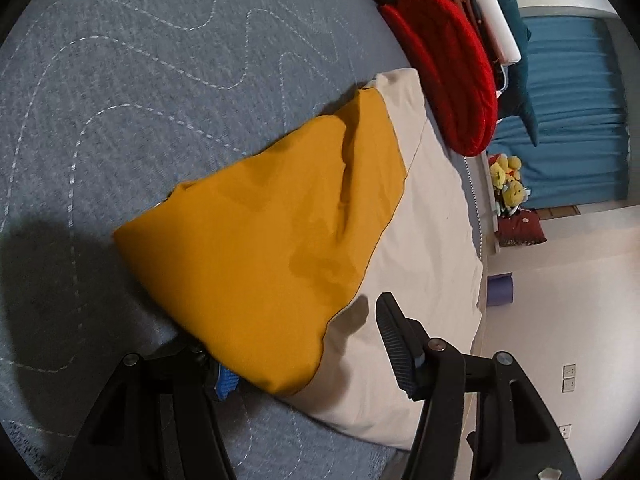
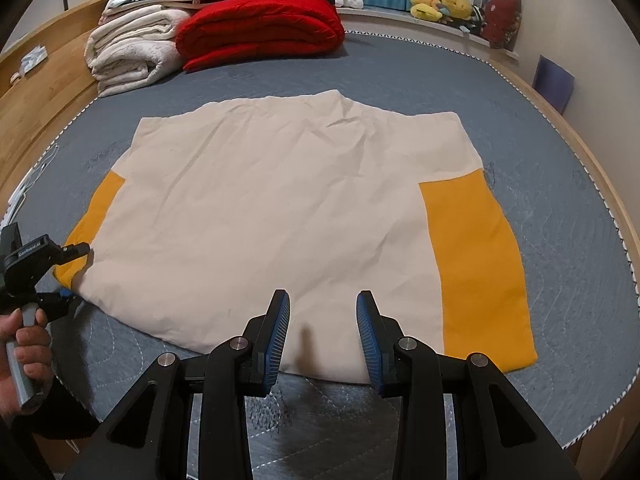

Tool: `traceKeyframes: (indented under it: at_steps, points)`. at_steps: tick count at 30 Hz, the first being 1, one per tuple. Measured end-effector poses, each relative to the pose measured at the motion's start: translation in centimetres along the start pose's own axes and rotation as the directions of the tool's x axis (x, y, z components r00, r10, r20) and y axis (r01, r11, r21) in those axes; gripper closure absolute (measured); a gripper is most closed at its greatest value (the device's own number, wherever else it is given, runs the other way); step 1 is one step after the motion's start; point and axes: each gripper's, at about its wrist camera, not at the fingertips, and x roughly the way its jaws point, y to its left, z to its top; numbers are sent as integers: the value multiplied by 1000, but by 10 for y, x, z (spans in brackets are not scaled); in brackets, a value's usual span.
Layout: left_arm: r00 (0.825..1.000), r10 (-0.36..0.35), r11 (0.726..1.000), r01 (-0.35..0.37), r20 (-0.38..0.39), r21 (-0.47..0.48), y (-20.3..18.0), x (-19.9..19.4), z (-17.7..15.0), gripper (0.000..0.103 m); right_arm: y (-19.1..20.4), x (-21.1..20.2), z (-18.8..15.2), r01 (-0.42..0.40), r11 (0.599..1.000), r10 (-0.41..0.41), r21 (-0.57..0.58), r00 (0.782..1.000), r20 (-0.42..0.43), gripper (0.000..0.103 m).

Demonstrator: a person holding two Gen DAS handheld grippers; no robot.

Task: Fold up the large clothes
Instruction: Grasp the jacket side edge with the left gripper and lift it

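Note:
A large cream garment [image 2: 280, 208] with mustard-yellow sleeves lies flat on the grey quilted bed [image 2: 560, 216]. My left gripper [image 1: 304, 332] is at the left yellow sleeve [image 1: 272, 240]. Its jaws stand wide, and the sleeve's corner lies between them without being pinched. One finger is hidden under the yellow cloth; the other finger [image 1: 394, 340] hovers over the cream part. The right wrist view shows this left gripper [image 2: 74, 276] at the garment's left edge, held by a hand [image 2: 24, 344]. My right gripper [image 2: 322, 320] is open just above the near hem, nothing between its fingers. The right yellow sleeve [image 2: 480, 264] lies flat.
A folded red blanket [image 2: 264, 28] and folded white blankets [image 2: 128, 56] are stacked at the head of the bed. Plush toys [image 2: 444, 4] sit on the far ledge by a blue curtain. A wooden bed frame [image 2: 44, 96] rims the mattress. A purple object [image 2: 554, 80] stands at the right.

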Motion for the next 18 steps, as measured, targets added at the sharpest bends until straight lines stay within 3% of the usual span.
traceKeyframes:
  at_steps: [2,4,5,7,15,18]
  points:
    - [1000,-10,1000,10,12,4,0,0,-1,50,1,2,0,-11,1000,11,0,1000,-6,67]
    - [1000,-11,1000,11,19,3,0,4,-2,65,3,4,0,-28,1000,28,0,1000,-12,67]
    - [1000,-8,1000,8,16,-5,2,6,-2,67,4,5,0,-42,999,42,1,999,-15,67]
    - [1000,-23,1000,23,15,-8,2,6,-3,86,9,7,0,-66,998,66,-3,998,-16,68]
    - [998,-32,994,27,49,103,-44,-29,-1,94,46,9,6,-167,984,167,-62,986,-3,75]
    - [997,-30,982,18,64,191,-71,-56,0,95,64,11,8,-206,975,206,-89,979,-4,78]
